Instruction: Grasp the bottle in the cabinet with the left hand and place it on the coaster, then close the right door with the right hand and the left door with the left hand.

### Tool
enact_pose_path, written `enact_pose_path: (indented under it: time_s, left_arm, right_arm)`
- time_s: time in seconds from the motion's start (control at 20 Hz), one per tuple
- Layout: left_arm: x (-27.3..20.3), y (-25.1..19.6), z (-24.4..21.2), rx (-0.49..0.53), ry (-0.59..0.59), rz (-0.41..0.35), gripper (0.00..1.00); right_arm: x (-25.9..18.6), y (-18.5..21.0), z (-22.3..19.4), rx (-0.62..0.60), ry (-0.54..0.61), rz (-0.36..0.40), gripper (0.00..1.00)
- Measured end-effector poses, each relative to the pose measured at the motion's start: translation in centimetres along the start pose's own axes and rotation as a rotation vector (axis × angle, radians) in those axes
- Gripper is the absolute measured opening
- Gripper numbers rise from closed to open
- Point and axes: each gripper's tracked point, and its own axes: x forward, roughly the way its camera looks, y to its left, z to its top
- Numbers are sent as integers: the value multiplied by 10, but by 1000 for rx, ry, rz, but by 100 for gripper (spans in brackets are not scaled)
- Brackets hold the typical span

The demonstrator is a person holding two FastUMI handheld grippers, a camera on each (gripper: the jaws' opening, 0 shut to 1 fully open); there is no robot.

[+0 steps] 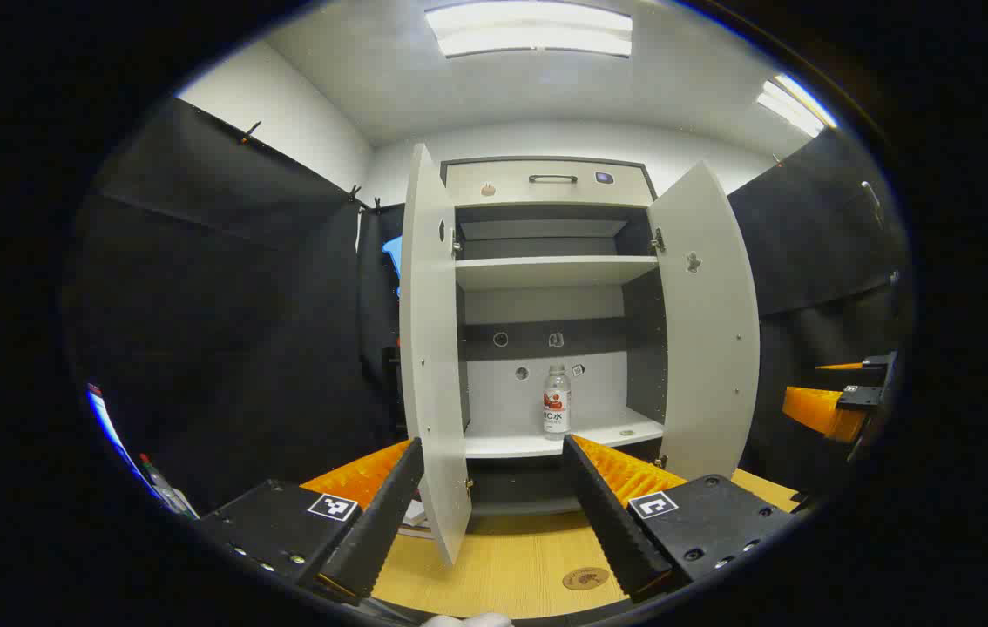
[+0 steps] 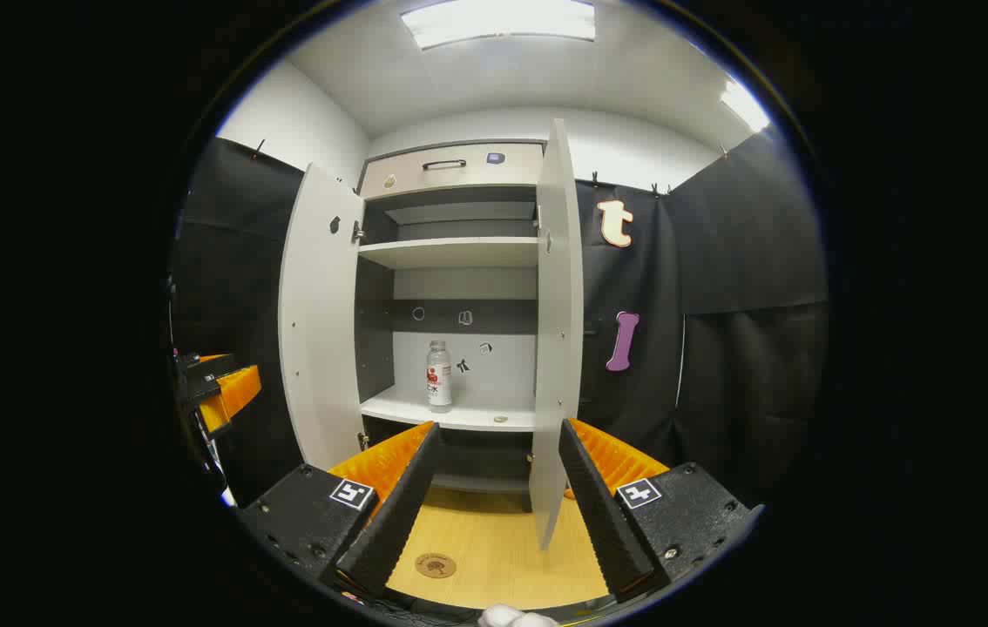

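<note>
The bottle (image 1: 556,401) stands upright on the lower shelf (image 1: 546,442) of the cabinet (image 1: 546,183), near the shelf's front lip and a little right of centre, with bare shelf on both sides of it. It looks like a small clear plastic bottle with a white cap and a red-and-white label; I judge it light, fairly stiff but smooth-walled, so it could slip or tip if nudged high, and the labelled belly seems the safest place to take it, squarely from the front. Going left to right in the left gripper view: the left door (image 1: 433,366) is swung out edge-on toward the camera, its lower corner hanging over the wooden tabletop (image 1: 503,566) between the two fingers of the left gripper (image 1: 491,488), whose jaws stand wide apart and empty. That door edge is the nearest thing to catch on the way in. The opening beyond is broad, the shelf above sits well over the cap, and the right door (image 1: 707,322) is folded well back. The coaster (image 1: 585,577), a small brown disc, lies on the tabletop just beside the left gripper's right finger, so the set-down is short and unobstructed. At the far right the right gripper (image 2: 494,488) waits; in its own view its fingers are likewise spread and hold nothing, and the right door's edge hangs between them.
</note>
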Motion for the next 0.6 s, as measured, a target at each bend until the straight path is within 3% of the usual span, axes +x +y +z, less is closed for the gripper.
enact_pose_path:
  time_s: [0.6]
  left_arm:
    - [14, 3, -8, 5, 16, -18, 96]
  right_arm:
    - [15, 15, -7, -13, 16, 4, 83]
